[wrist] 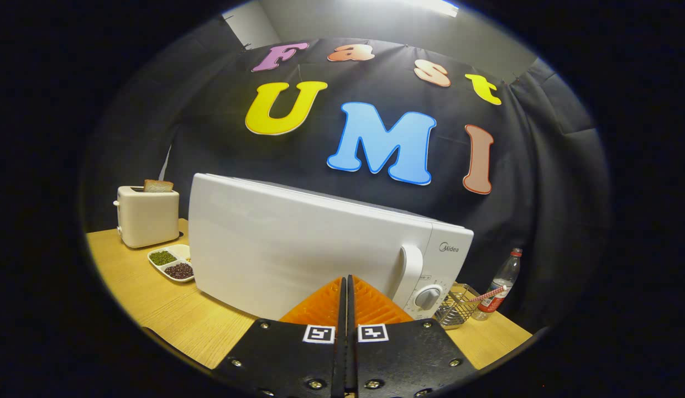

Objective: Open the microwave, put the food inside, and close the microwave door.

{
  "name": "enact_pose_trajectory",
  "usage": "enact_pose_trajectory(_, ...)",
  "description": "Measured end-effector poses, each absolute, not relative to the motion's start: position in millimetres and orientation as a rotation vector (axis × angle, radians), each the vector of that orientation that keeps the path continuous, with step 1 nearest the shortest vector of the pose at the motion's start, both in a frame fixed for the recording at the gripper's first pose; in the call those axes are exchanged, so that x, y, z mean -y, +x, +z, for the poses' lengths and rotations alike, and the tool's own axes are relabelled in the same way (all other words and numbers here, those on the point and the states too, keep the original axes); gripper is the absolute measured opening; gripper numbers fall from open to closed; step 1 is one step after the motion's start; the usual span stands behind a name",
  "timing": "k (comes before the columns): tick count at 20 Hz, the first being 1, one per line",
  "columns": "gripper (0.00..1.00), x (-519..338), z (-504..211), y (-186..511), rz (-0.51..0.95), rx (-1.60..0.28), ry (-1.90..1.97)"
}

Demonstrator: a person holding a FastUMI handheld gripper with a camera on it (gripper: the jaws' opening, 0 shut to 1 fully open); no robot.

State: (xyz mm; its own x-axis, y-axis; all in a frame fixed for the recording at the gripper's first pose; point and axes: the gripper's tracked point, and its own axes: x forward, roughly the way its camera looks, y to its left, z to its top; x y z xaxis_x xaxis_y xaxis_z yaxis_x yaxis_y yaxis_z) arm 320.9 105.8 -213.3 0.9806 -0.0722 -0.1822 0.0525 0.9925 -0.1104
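Two fingers pressed together, empty, the tool point(346, 287) should part before hooking the microwave point(320, 249) handle point(409, 271).

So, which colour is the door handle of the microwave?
White, like the microwave itself; the handle shows clearly in the gripper view, just beyond the shut gripper.

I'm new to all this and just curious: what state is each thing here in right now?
microwave: door closed, standing on the table.
tongs: shut, nothing between them, tips just short of the microwave door.
toaster: a bread slice sticking up out of its slot.
divided dish: compartments filled.
bottle: upright, cap on.
wire basket: a striped straw leaning in it.
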Motion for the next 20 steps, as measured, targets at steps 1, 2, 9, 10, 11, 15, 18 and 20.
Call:
enact_pose_trajectory(1,0.01,-107.8,-203.0,308.0,-0.054,-0.173,-0.086)
enact_pose_trajectory(2,0.01,-110.6,-194.3,293.9,-0.04,-0.168,-0.06)
enact_pose_trajectory(9,0.01,-108.4,-113.1,198.0,0.023,-0.059,0.063)
enact_pose_trajectory(10,0.01,-108.7,-101.7,183.8,0.036,-0.046,0.085)
enact_pose_trajectory(11,0.01,-106.8,-92.0,170.4,0.044,-0.041,0.105)
enact_pose_trajectory(15,0.01,-98.8,-58.1,119.0,0.077,-0.017,0.117)
enact_pose_trajectory(18,0.01,-93.5,-43.0,86.2,0.086,0.012,0.074)
enact_pose_trajectory(20,0.01,-93.6,-33.3,67.8,0.104,0.035,0.061)
